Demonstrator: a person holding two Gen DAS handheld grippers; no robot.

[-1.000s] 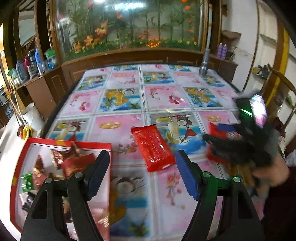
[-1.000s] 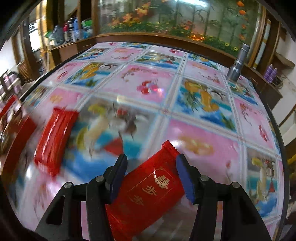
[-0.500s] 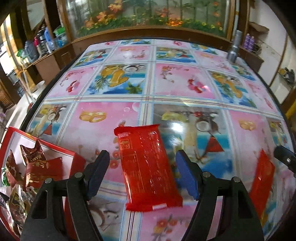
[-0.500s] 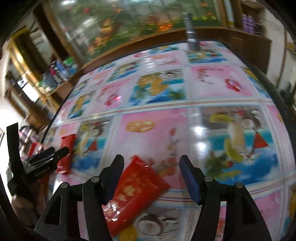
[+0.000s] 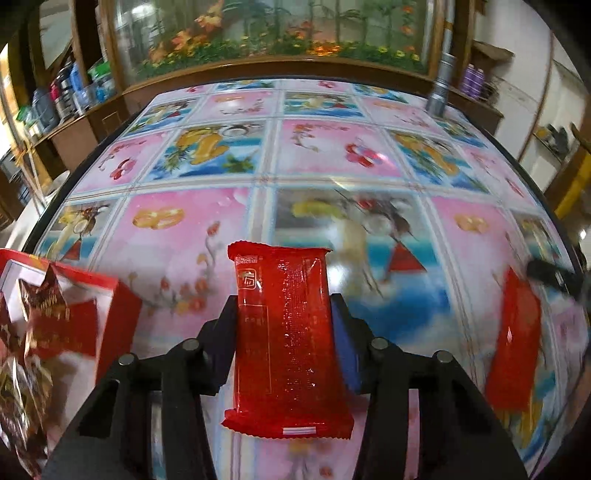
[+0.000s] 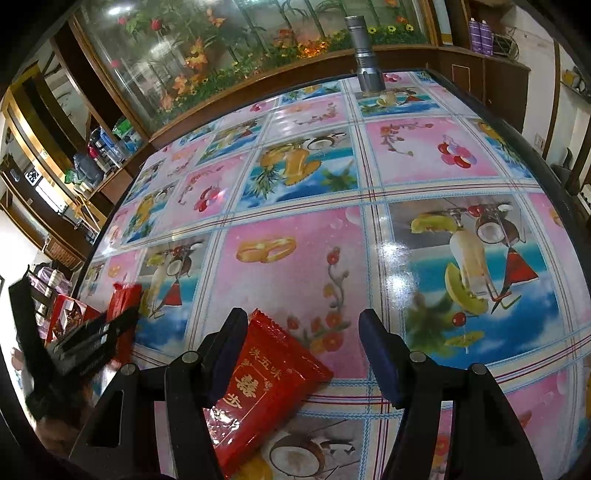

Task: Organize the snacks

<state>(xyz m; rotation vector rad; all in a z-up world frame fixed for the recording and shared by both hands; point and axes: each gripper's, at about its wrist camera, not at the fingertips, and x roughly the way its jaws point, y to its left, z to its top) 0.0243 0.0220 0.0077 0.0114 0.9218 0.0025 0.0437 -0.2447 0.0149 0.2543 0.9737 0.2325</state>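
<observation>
A long red snack packet [image 5: 288,332] lies on the fruit-print tablecloth [image 5: 332,155]. My left gripper [image 5: 284,299] straddles its middle. Its jaws are closing, and both pads touch the packet's long edges. To the left, an open red box [image 5: 118,310] holds several wrapped snacks. A second red packet with gold characters [image 6: 266,384] lies slanted between the fingers of my right gripper [image 6: 303,317]. That gripper is open: the packet rests against the left finger, well clear of the right one. The right wrist view also shows the left gripper [image 6: 92,339], with the box [image 6: 64,314] beyond it.
A metal flashlight [image 6: 364,62] stands upright at the table's far edge. Behind it is a wooden cabinet with a glass flower display [image 5: 277,29]. Bottles crowd a side shelf [image 5: 74,92] to the left. The table's dark rim [image 6: 546,155] curves round on the right.
My left gripper came down and forward over the long packet, and its jaws narrowed onto it. My right gripper swung and rolled, so the gold-lettered packet now lies slanted between wider jaws.
</observation>
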